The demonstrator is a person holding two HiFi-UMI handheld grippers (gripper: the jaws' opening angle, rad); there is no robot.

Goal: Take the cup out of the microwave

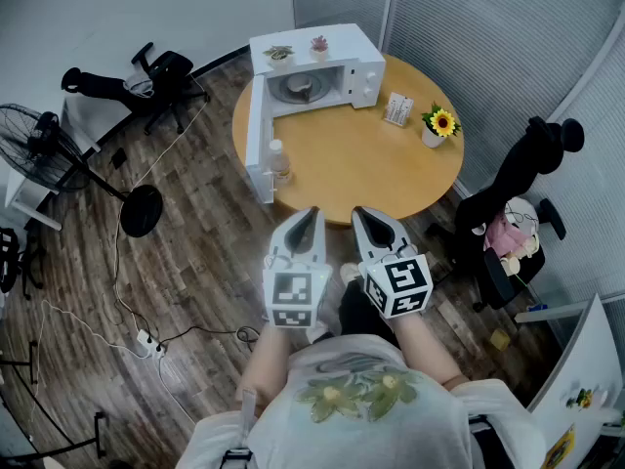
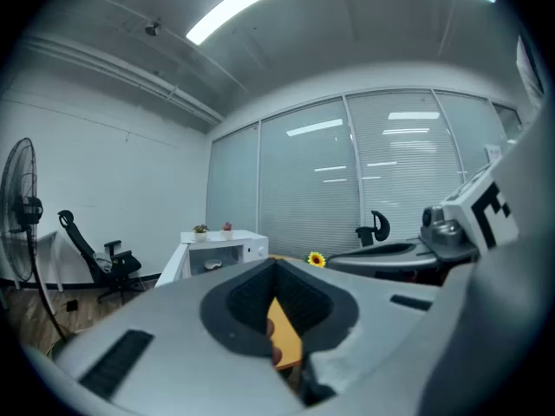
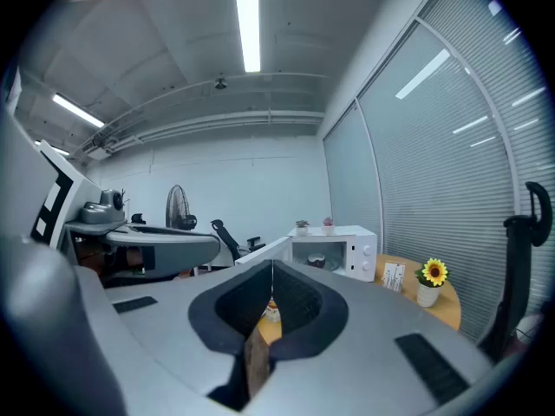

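Closest to the cam, a light shirt w/ a green print is seen at the bottom of the head view. Just past it both tools are held out side by side, approx level, near the front edge of the round surface and well apart from the cup. L tool: jaws are brought together at the tips and nothing is clamped; only a sliver of the yellow top is seen thru the pocket in its own view. R tool: jaws pressed together too, empty.

On the surface, L to R: a white door is swung wide open, a small bottle is stood just beside it, then the microwave w/ the cup sat inside on the turntable, then a card stand and a sunflower pot.

Step-wise it's judged as the very start: door is open, cup not yet reached. Next move prob calls for a tool to be carried fwd over the surface, opened, and slid into the cavity w/o the bottle or door being clipped.

Hard to make out: cup is tiny and pale in there, so handle/orientation can't be told. Front edge of the surface is partly covered by the tools.
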